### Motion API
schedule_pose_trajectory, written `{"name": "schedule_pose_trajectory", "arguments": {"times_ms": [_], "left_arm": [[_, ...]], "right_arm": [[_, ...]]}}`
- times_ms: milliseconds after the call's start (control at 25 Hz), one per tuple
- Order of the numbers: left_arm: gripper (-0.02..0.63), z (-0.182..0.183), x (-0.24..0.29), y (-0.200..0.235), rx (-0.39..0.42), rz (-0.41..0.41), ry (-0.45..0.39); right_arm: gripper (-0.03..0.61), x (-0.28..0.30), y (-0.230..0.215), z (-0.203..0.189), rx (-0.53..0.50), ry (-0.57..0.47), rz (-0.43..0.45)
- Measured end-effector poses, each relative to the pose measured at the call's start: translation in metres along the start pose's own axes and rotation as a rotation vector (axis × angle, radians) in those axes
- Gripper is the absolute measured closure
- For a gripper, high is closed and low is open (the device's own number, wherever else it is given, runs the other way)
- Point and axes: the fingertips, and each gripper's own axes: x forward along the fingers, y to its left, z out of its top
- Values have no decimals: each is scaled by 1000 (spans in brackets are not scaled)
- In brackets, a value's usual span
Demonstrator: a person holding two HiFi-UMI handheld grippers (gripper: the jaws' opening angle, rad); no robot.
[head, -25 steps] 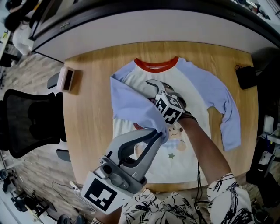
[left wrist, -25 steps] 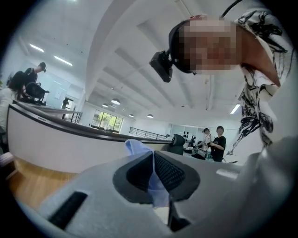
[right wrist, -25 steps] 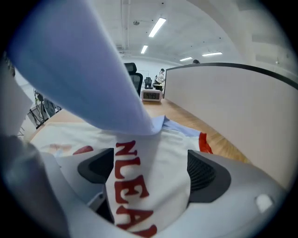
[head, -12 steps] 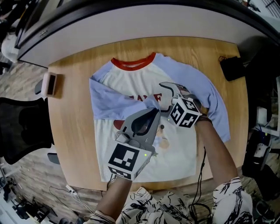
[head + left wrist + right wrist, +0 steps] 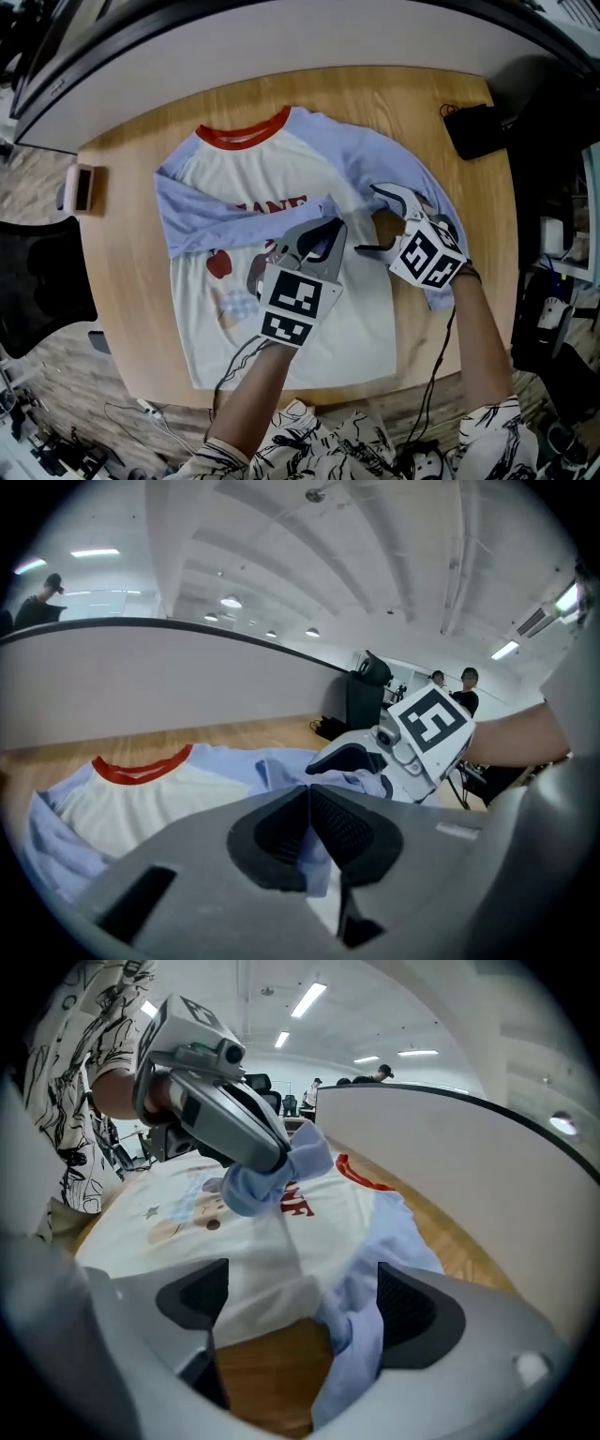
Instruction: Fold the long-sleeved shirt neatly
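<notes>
Quick notes on how it's all set up. The long-sleeved shirt (image 5: 281, 309) is laid flat and print side up on the wooden surface (image 5: 131, 281). Its red collar (image 5: 242, 137) is turned away from the person, so both sleeves can be brought in over the body.

The left sleeve (image 5: 220, 223) is drawn across the chest. Its cuff is pinched by the left gripper (image 5: 328, 228), whose fingers (image 5: 352, 832) are pressed together with a strip of blue cloth squeezed in the seam between them. The cuff is held low over the middle of the shirt, probably so the sleeve can be set down straight rather than dropped in a heap.

The right gripper (image 5: 373, 220) isn't gripping anything. Its fingers (image 5: 417, 1312) are spread wide, with bare wood seen between them. The right sleeve (image 5: 422, 187) is bunched up just beside one of them, at the shirt's side edge. It looks like it's parked there so that sleeve can be taken next. The bunch is pretty crumpled, so some smoothing would likely be needed before a tidy fold is possible.
</notes>
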Motion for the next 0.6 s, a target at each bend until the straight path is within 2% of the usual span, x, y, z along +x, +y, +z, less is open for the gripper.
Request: {"name": "schedule_pose_trajectory", "arguments": {"times_ms": [120,200,240,280,320,480,520,600], "left_arm": [[594,11,-5,-10,71,79,-80],[588,-5,5,-19,96,83,-49],[555,-19,13,-26,90,55,-10],[417,-32,19,-32,79,21,24],[351,-42,22,-39,70,-8,46],[326,-51,17,-61,56,-97,49],[321,-48,12,-60,50,-96,41],[322,-41,-3,-42,36,-43,17]], "right_arm": [[83,-14,0,-12,22,-17,-17],[83,-19,-1,-19,23,-13,-21],[83,-20,-1,-21,24,-11,-23],[83,-21,-1,-23,28,-11,-24],[83,-21,-1,-24,31,-13,-25],[83,-21,-4,-23,33,-25,-28],[83,-20,-4,-21,36,-30,-25],[83,-19,-1,-14,51,-52,-12]]}}
